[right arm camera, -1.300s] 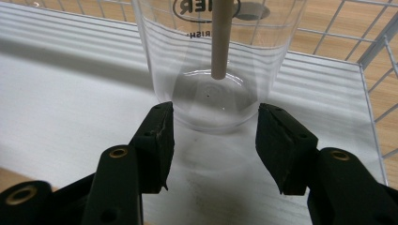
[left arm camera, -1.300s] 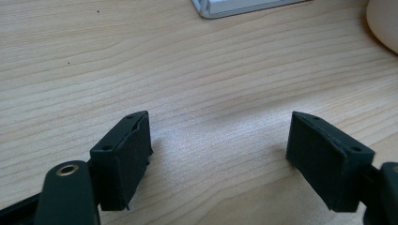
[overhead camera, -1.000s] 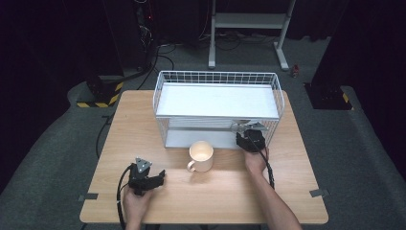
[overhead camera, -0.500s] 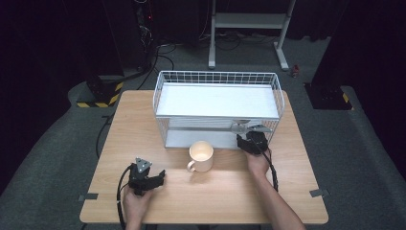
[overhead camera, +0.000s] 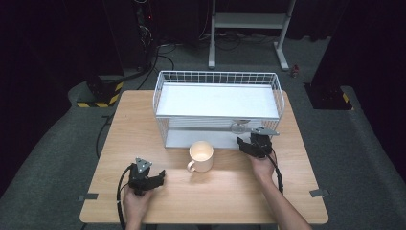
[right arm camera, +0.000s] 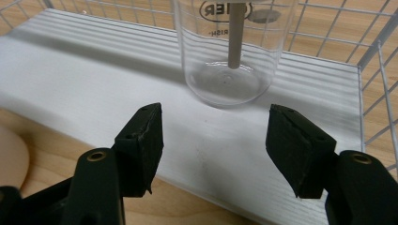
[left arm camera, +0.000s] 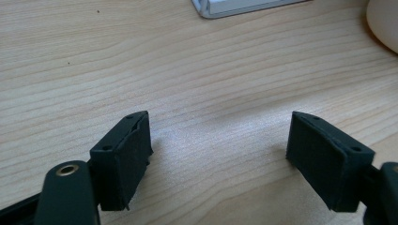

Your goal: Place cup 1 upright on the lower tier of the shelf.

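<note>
A wooden table [overhead camera: 143,120] is being shown at the frame's centre, with a wire rack [overhead camera: 218,108] standing on its upper half. A clear glass [right arm camera: 232,49] is being seen upright on the rack's lower white shelf, at the upper middle of the right gripper view. The right gripper [right arm camera: 215,140] is being held just short of it, its jaws having just been opening, nothing between them. The left gripper [left arm camera: 218,157] is being kept spread over bare wood at lower left. A mug [overhead camera: 201,155] is being left between them.

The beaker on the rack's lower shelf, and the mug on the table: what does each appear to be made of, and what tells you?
Beaker: clear glass or hard plastic, glossy; the shelf shows through it and it bears printed lettering. Mug: probably glazed ceramic, cream-coloured, opaque and smooth with a thick rim and handle.
</note>
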`<state>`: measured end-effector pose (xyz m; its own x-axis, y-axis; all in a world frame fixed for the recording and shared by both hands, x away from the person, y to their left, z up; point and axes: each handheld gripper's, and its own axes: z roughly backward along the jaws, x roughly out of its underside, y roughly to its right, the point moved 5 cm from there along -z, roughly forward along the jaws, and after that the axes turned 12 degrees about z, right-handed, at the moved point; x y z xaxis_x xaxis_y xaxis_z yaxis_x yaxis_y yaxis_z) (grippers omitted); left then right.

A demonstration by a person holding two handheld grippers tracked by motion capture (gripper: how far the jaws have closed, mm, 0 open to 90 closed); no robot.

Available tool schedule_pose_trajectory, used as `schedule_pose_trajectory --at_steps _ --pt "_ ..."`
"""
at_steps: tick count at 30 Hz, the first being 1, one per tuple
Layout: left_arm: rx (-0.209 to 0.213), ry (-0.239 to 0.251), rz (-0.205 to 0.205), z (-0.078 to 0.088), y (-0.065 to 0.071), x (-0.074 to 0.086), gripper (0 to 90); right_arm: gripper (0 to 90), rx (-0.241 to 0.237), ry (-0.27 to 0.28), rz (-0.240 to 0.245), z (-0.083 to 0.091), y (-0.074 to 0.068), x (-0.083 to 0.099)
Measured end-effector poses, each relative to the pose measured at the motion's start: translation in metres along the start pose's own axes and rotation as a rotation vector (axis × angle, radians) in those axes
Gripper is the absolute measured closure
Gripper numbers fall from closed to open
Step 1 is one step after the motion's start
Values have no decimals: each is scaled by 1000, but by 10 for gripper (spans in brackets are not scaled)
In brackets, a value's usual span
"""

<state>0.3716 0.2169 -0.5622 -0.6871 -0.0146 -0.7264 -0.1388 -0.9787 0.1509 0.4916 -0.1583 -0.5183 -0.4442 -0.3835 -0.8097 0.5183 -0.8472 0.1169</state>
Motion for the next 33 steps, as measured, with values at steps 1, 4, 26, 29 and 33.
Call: schedule_pose_trajectory --at_steps 1,4,26,29,33 --pt "0 -2 -2 0 0 0 224 365 -2 2 2 1 0 0" --pt "1 -2 -1 0 0 0 225 365 -2 4 -2 3 -1 0" --pt "0 -2 -2 0 0 0 224 348 13 40 76 22 -7 -4" --pt "0 -2 -2 0 0 0 224 347 11 44 90 24 -7 -3" --pt "0 -2 -1 0 0 0 225 344 13 34 81 26 -4 2"
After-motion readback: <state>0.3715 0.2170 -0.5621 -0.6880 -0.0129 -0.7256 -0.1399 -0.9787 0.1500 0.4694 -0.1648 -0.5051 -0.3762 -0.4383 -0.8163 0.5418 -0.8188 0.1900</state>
